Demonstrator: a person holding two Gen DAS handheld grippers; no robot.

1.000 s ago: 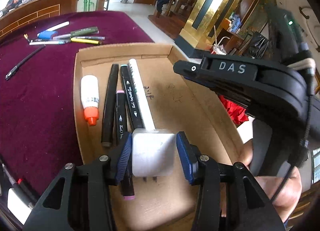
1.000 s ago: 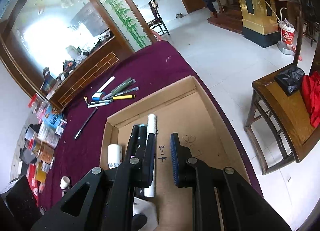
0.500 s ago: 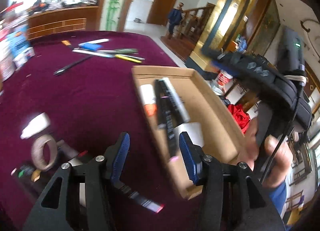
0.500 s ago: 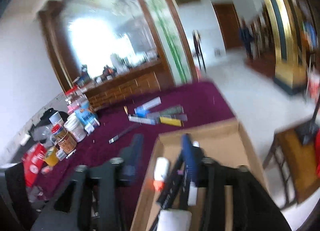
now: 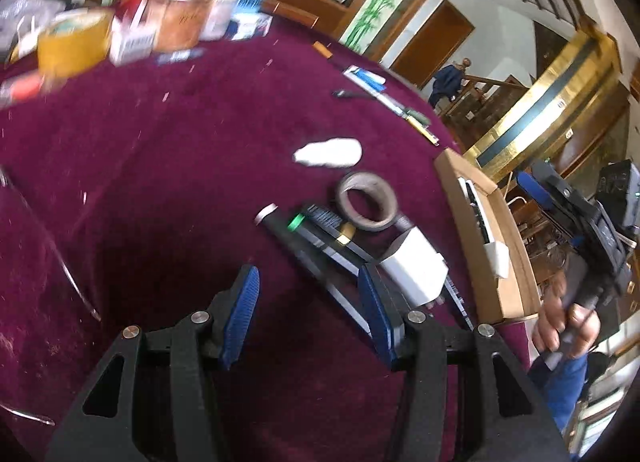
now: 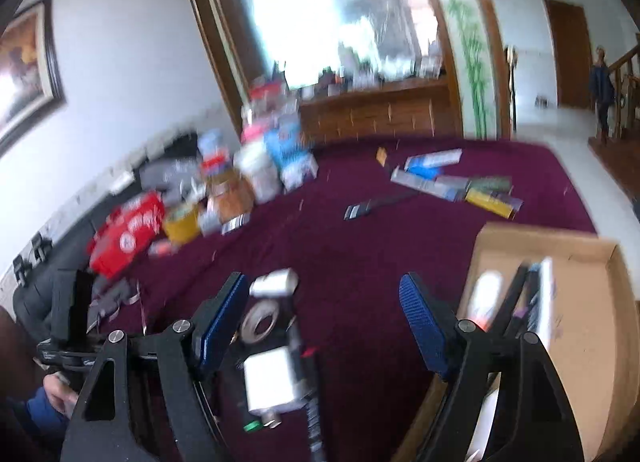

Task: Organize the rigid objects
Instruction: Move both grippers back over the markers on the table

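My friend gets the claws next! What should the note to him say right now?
Left claw: open, holding nothing, over bare cloth next to the pile.
Right claw: jaws opening, nothing gripped, between the pile and the cardboard box.
Done: several markers, an orange-capped tube and a white block lie in the box.
Left on the purple tablecloth: a white adapter, tape roll, dark pens, a white tube, and more pens at the far side.
Next, probably: pick up the adapter.
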